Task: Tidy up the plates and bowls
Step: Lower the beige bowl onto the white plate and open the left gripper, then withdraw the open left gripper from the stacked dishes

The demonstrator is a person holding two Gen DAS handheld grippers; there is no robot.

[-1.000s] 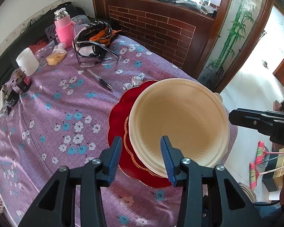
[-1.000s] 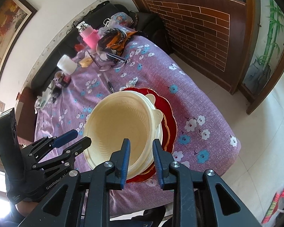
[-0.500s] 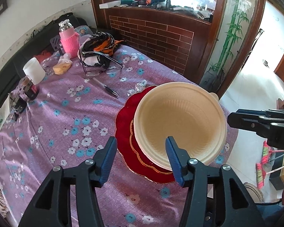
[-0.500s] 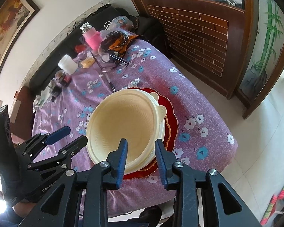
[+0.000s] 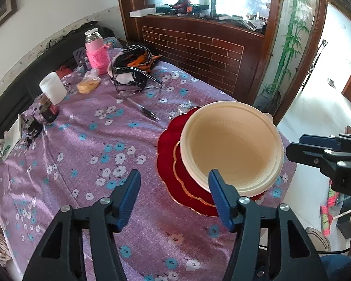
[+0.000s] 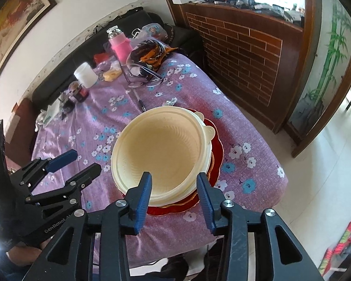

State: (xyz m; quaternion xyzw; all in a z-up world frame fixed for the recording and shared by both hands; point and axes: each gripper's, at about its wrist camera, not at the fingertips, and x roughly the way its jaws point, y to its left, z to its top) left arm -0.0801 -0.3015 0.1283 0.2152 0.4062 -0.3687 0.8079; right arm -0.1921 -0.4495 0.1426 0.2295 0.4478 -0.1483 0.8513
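Note:
A cream bowl (image 5: 231,145) (image 6: 161,149) sits stacked on red scalloped plates (image 5: 168,164) (image 6: 216,154) with gold rims, near the table's right end. My left gripper (image 5: 173,182) hovers above the purple cloth just left of the stack; its jaws are opening and nothing is between them. It also shows from the side as the left gripper (image 6: 79,164) in the right wrist view. My right gripper (image 6: 173,182) hangs over the bowl's near rim, jaws opening, pads clear of the bowl. Its fingers (image 5: 316,149) enter the left wrist view at the right.
On the flowered purple tablecloth (image 5: 82,145) lie a pen (image 5: 144,110), glasses (image 5: 138,89), a pink bottle (image 5: 97,53), a white cup (image 5: 52,90), small dark jars (image 5: 48,111) and a helmet (image 5: 135,58). A brick-fronted counter (image 5: 199,46) stands beyond. The table edge drops off right of the stack.
Both grippers have opened wider and drawn back and slightly up from the bowl. The bowl stays on the red plates, now farther from the jaws.

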